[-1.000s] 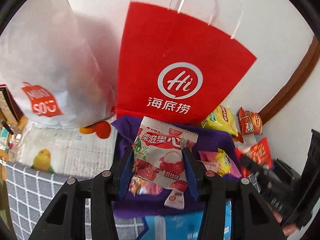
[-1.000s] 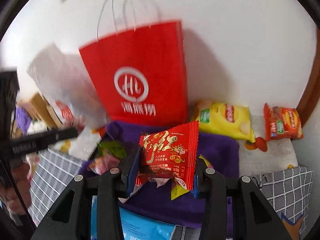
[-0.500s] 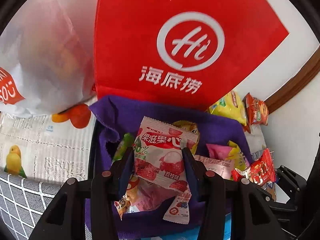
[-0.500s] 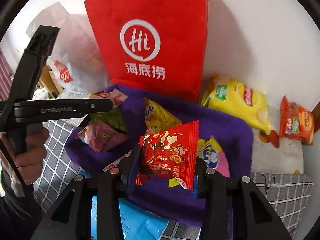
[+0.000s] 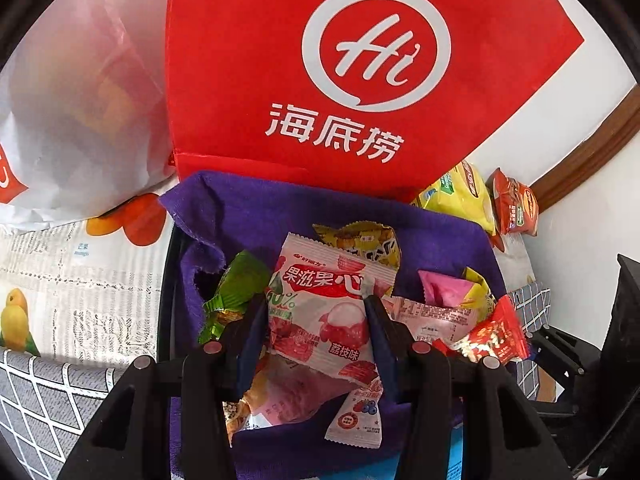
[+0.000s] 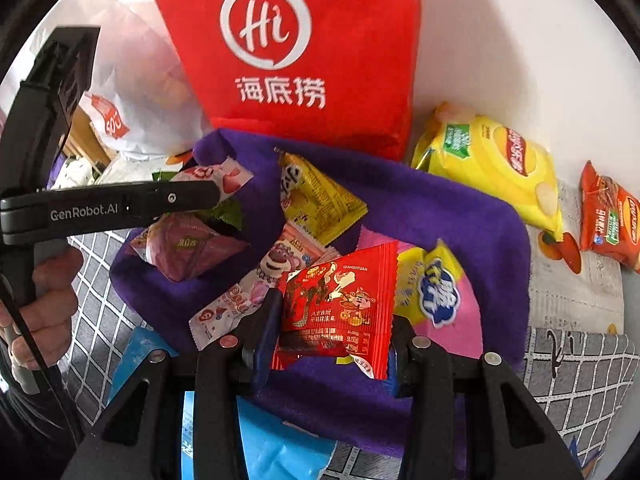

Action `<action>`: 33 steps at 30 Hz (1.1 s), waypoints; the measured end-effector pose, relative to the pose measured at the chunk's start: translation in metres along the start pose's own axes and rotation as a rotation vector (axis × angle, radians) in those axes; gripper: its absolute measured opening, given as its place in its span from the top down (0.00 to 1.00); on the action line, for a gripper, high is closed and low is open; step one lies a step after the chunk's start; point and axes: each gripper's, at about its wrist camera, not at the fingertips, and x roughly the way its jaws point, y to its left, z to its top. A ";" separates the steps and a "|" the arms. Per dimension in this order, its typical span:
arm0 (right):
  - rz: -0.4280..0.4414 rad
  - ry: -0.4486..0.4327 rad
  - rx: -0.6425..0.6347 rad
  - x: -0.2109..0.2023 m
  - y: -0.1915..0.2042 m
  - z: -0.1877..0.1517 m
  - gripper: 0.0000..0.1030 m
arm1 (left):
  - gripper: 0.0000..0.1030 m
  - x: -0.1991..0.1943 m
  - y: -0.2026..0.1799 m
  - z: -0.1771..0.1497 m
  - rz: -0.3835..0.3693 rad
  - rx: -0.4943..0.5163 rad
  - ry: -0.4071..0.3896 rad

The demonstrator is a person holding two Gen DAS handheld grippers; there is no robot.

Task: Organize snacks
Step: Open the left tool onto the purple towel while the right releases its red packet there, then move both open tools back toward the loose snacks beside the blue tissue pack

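Two grippers, each holding a snack packet over a purple cloth

The left gripper (image 5: 316, 332) squeezes a pink-and-white lychee candy packet (image 5: 324, 312) between its jaws. The right gripper (image 6: 332, 332) pinches a red packet (image 6: 340, 304) the same way. Both packets hang just over the purple cloth (image 6: 440, 208) — more small snacks lie scattered there. A red paper bag (image 5: 340, 72) stands at the far side, with a yellow chip bag (image 6: 492, 160) to its right.

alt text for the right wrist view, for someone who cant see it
The right claw grips a red snack packet above a purple cloth strewn with snacks, a red paper bag standing behind. The left claw holds a pink-white packet.
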 end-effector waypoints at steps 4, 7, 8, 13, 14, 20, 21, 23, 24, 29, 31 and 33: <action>-0.019 0.017 -0.016 0.005 0.004 0.000 0.54 | 0.56 0.003 -0.002 0.000 -0.006 0.005 -0.003; -0.037 -0.001 -0.020 0.001 0.005 0.000 0.45 | 0.56 0.001 -0.002 0.000 -0.006 0.008 -0.007; -0.036 -0.006 -0.019 -0.001 0.004 0.000 0.45 | 0.56 0.001 -0.002 0.000 -0.006 0.007 -0.010; -0.029 -0.036 -0.005 -0.014 0.001 0.002 0.44 | 0.53 -0.005 -0.001 0.000 -0.005 0.003 -0.002; -0.031 -0.041 -0.005 -0.017 0.001 0.002 0.44 | 0.53 -0.008 -0.002 0.000 -0.005 0.004 -0.004; -0.038 -0.113 0.007 -0.042 0.002 0.004 0.44 | 0.49 -0.030 -0.006 -0.002 0.019 0.032 -0.049; -0.046 -0.127 0.013 -0.046 0.004 0.004 0.44 | 0.47 -0.035 -0.007 -0.002 0.023 0.035 -0.055; -0.044 -0.161 0.027 -0.056 0.007 0.003 0.44 | 0.47 -0.045 -0.008 -0.001 0.024 0.034 -0.068; -0.041 -0.169 0.028 -0.058 0.009 0.002 0.44 | 0.47 -0.051 -0.010 -0.001 0.019 0.037 -0.078; -0.077 -0.231 0.001 -0.079 0.026 -0.009 0.45 | 0.42 -0.075 -0.018 -0.008 0.014 0.053 -0.123; -0.090 -0.255 -0.003 -0.087 0.033 -0.018 0.46 | 0.42 -0.079 -0.018 -0.013 0.003 0.051 -0.112; -0.075 -0.239 -0.003 -0.091 0.039 -0.027 0.50 | 0.42 -0.082 -0.017 -0.020 0.004 0.051 -0.102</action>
